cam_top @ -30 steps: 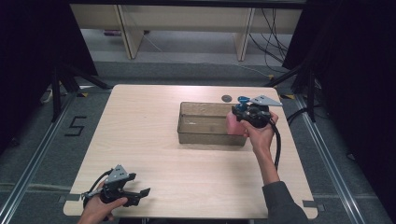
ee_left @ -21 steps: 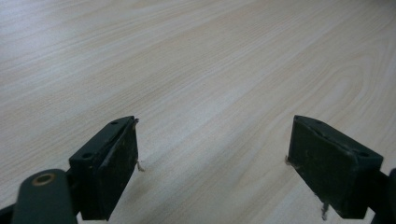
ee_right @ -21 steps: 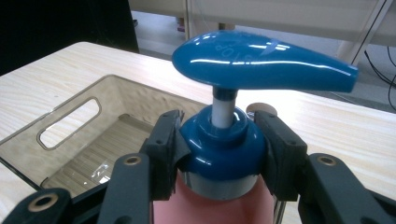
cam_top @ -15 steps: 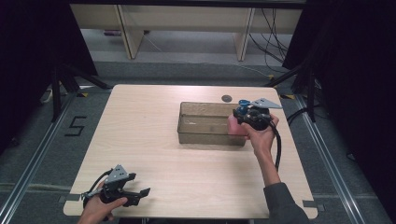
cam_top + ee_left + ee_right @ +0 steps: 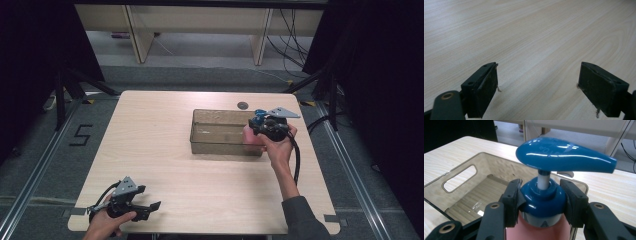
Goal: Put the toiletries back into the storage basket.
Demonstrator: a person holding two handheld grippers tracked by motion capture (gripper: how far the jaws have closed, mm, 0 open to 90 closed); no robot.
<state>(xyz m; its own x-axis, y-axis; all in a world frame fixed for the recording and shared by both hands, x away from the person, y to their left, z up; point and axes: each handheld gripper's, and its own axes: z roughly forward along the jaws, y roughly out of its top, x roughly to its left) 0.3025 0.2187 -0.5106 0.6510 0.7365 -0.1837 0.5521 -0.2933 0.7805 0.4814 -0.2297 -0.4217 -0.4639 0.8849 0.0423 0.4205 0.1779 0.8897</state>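
Note:
A pink pump bottle [image 5: 537,230] with a blue pump head [image 5: 564,155] is held at its blue collar by my right gripper [image 5: 541,197], whose jaws are shut on it. In the high view the bottle [image 5: 252,137] hangs over the right end of a clear smoky bin [image 5: 220,131], with the right gripper [image 5: 270,127] at the bin's right rim. The bin [image 5: 466,182] looks empty inside. My left gripper [image 5: 145,207] rests low at the table's front left, open; in the left gripper view its pads [image 5: 486,87] stand wide apart over bare wood.
A small dark round disc [image 5: 243,105] lies on the table just behind the bin. The light wooden table [image 5: 150,145] stands on a dark floor marked "5" at the left. Shelving legs and cables lie beyond the far edge.
The right gripper with the bottle has edged slightly right and toward me along the bin's right end. The left gripper has stayed put.

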